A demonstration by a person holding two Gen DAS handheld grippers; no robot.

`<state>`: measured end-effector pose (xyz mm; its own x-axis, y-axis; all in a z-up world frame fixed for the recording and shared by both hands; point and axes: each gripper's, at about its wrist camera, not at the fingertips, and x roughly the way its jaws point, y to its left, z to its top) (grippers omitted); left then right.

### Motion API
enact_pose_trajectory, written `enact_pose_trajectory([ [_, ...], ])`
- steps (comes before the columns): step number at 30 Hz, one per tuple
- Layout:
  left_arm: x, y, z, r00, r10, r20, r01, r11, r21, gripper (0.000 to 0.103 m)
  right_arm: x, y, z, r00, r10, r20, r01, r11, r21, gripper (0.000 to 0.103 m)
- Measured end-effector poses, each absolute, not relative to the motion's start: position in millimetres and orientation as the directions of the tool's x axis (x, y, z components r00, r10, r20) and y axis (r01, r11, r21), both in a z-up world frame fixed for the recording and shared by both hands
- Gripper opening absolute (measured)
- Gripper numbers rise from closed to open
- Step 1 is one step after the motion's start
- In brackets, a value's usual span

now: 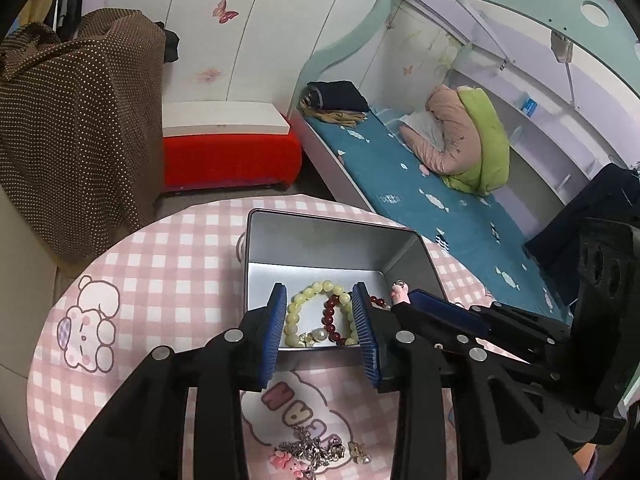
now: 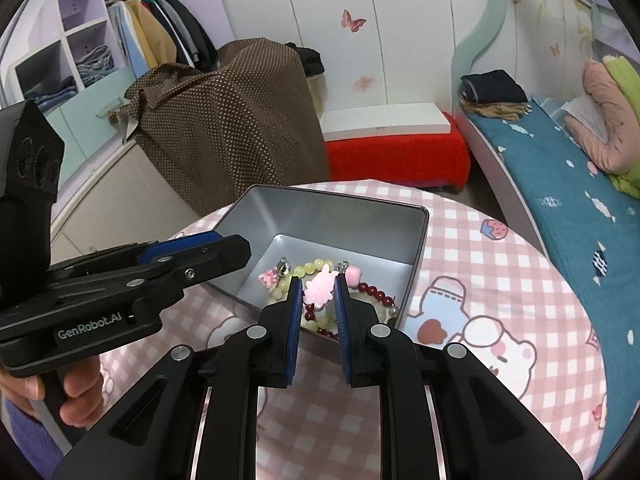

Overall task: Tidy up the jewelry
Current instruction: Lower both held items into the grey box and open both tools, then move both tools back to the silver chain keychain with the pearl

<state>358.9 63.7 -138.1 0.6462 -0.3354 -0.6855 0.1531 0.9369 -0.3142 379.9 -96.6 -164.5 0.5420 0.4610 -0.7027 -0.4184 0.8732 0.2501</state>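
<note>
An open silver tin (image 1: 332, 220) (image 2: 340, 196) stands on the pink checked table. Inside lie a yellow-green bead bracelet (image 1: 296, 308) (image 2: 312, 266), a dark red bead bracelet (image 1: 330, 316) (image 2: 372, 292) and a small pink charm (image 2: 269, 279). My left gripper (image 1: 320, 292) (image 2: 230, 246) hangs open over the tin's near edge, with nothing between its pads. My right gripper (image 2: 318, 286) (image 1: 404, 294) is shut on a pink bunny charm (image 2: 320, 292) just above the bracelets. A silver chain with pink charms (image 1: 308, 452) lies on the table in front of the tin.
The round table's checked cloth (image 2: 500, 280) carries bear prints. Beyond it are a brown dotted cover (image 2: 232, 120), a red bench (image 2: 396, 156) and a bed with a blue sheet (image 1: 400, 184). A hand (image 2: 80, 396) grips the left gripper's handle.
</note>
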Motion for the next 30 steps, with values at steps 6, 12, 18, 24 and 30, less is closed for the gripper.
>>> enact_pose_trajectory([
  [6,339.1,78.1,-129.3,0.679,-0.315,-0.663,0.122,0.939,-0.321,0.050,368.4,-100.9,-150.8,0.556,0.477,-0.681,-0.426,0.867,0.259,0.018],
  [12,298.6,93.6,-109.8,0.753,-0.232,-0.616,0.071,0.959,-0.274,0.067,338.5,-106.5,-123.8,0.594,0.470,-0.653,-0.439,0.869,0.226,0.018],
  [18,257.5,102.5,-105.5,0.783,-0.188,-0.593,0.038,0.966,-0.257,0.068,304.5,-116.1,-112.9,0.618,0.456,-0.641,-0.434,0.877,0.206,0.035],
  [24,228.8,94.2,-118.7,0.777,-0.159,-0.609,0.021,0.974,-0.227,0.068,276.2,-121.4,-124.2,0.623,0.421,-0.660,-0.428,0.889,0.163,0.042],
  [30,219.9,85.7,-152.3,0.726,-0.169,-0.667,0.023,0.975,-0.222,0.068,263.0,-119.6,-156.8,0.572,0.408,-0.712,-0.425,0.890,0.168,0.042],
])
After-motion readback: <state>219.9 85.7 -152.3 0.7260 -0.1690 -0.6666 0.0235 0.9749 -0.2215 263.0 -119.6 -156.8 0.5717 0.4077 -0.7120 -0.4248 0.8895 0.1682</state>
